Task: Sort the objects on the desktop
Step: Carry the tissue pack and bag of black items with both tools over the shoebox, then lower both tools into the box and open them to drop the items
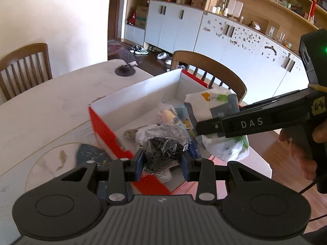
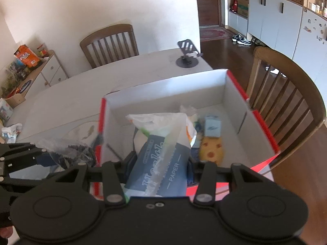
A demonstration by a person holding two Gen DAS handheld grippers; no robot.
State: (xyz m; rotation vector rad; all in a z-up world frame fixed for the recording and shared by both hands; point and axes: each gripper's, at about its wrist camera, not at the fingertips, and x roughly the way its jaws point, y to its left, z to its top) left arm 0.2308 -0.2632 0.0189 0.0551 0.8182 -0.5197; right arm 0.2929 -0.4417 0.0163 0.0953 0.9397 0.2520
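A red box with white inner walls [image 1: 143, 89] [image 2: 229, 85] stands on the pale table. My left gripper [image 1: 162, 163] is shut on a clear bag of small black pieces [image 1: 163, 145], held over the box's near corner. My right gripper [image 2: 159, 169] is shut on a soft pack of paper tissues [image 2: 161, 159] in blue and white wrap, held above the box's inside. In the left wrist view the tissue pack [image 1: 216, 110] hangs from the right gripper's black fingers [image 1: 208, 128]. Small packets [image 2: 212, 125], one of them yellow [image 2: 211, 153], lie on the box floor.
A black phone stand [image 2: 187, 60] sits near the table's far edge. Wooden chairs [image 2: 110, 40] [image 2: 286, 94] stand behind and right of the table. A crumpled wrapper [image 2: 11, 130] lies at the table's left. Cabinets line the far wall.
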